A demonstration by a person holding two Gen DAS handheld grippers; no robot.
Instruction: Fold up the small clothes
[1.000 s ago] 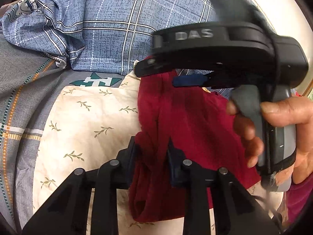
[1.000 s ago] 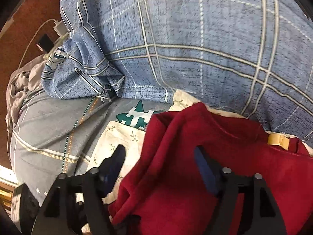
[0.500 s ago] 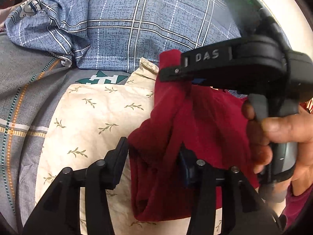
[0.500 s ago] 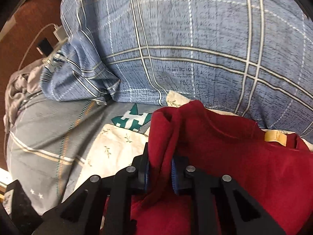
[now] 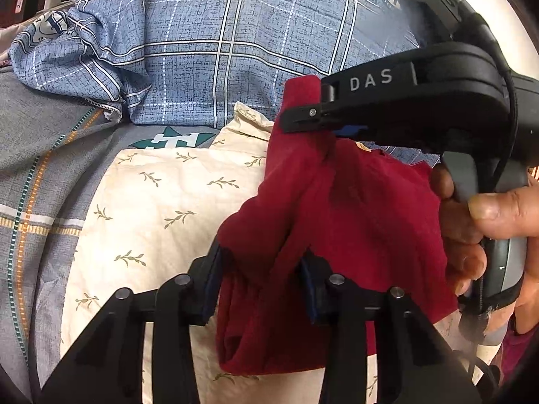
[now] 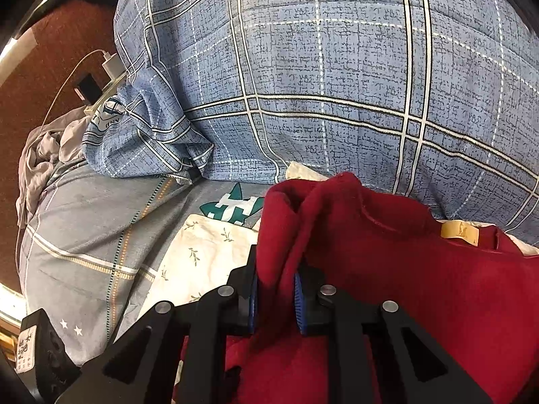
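Observation:
A dark red garment [image 5: 353,208] lies bunched on a cream pillow with a leaf print [image 5: 161,202]. My left gripper [image 5: 261,279] has its fingers around a thick fold at the garment's near left edge, with the jaws still set wide apart. My right gripper [image 6: 274,293] is shut on a raised fold of the red garment [image 6: 387,269]. It also shows in the left wrist view [image 5: 303,121], holding the garment's far corner above the pillow. A tan label [image 6: 460,232] shows at the garment's neck.
A blue plaid duvet [image 6: 320,84] is heaped behind the pillow. A grey striped bedsheet [image 5: 37,175] spreads to the left. A white charger with its cable [image 6: 109,62] and a crumpled grey cloth [image 6: 43,148] lie at the far left edge.
My right gripper has closed on the garment's far edge and lifted it. My left gripper has opened somewhat wider around the near fold.

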